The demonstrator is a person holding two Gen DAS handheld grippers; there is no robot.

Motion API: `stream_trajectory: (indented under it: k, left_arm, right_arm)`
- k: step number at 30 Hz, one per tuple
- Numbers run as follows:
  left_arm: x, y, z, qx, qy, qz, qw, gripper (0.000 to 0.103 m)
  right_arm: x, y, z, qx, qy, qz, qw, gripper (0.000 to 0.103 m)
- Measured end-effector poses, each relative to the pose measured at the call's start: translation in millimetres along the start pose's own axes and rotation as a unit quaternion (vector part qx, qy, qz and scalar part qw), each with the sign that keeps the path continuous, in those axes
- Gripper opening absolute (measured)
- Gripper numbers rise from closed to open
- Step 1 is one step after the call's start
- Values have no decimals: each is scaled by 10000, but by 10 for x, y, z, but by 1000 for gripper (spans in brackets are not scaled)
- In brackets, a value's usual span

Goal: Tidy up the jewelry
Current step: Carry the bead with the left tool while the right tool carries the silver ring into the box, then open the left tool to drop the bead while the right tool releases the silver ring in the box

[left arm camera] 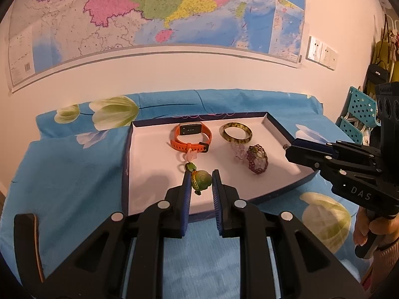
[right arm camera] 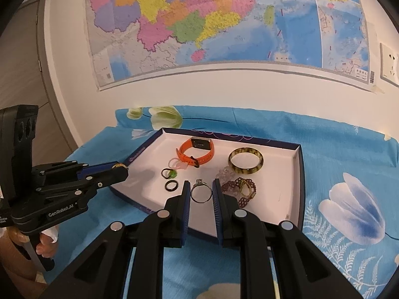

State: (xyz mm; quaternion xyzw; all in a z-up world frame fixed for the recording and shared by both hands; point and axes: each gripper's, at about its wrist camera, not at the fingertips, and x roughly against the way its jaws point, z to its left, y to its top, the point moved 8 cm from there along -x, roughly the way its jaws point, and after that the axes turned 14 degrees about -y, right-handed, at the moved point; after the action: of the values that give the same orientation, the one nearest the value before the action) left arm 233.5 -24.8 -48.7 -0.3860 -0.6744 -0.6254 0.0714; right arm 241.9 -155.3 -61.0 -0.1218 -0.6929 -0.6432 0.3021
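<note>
Blue flowered bedding [right arm camera: 336, 154] under a wall map [right arm camera: 224, 25] carries a shallow box lid [right arm camera: 298, 174] lined in white, where the jewelry lies.

Held over the lid's near edge, the right gripper [right arm camera: 201, 194] has narrow jaws closed on a silver ring [right arm camera: 200, 192] with a small setting, the ring standing between the blue pads. The left gripper [left arm camera: 201, 183], over the lid's near left part, likewise pinches a green turtle charm [left arm camera: 201, 179] on a yellow-green cord between close-set pads.

Inside the lid, an orange smartwatch [right arm camera: 197, 153] sits toward the far edge, with a mottled green bangle [right arm camera: 245, 160] to its right. A purple beaded bracelet [right arm camera: 240, 189] and a clear crystal piece [right arm camera: 225, 173] lie near the bangle. A black ring [right arm camera: 171, 185] and a green-stoned ring [right arm camera: 169, 173] rest near the lid's left edge.
</note>
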Motion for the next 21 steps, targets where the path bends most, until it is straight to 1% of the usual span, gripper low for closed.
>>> stream_trajectory:
  k: [7,21]
  left_arm:
    - [-209,16,98,196,-65,148,9997,17]
    - [-528,-12,221,285,135,410,9987,17]
  right_arm:
    - [-229,-3,-50,31,-100,172,9998,16]
    - [-540,-79,-147,18,-314,527,9981,16]
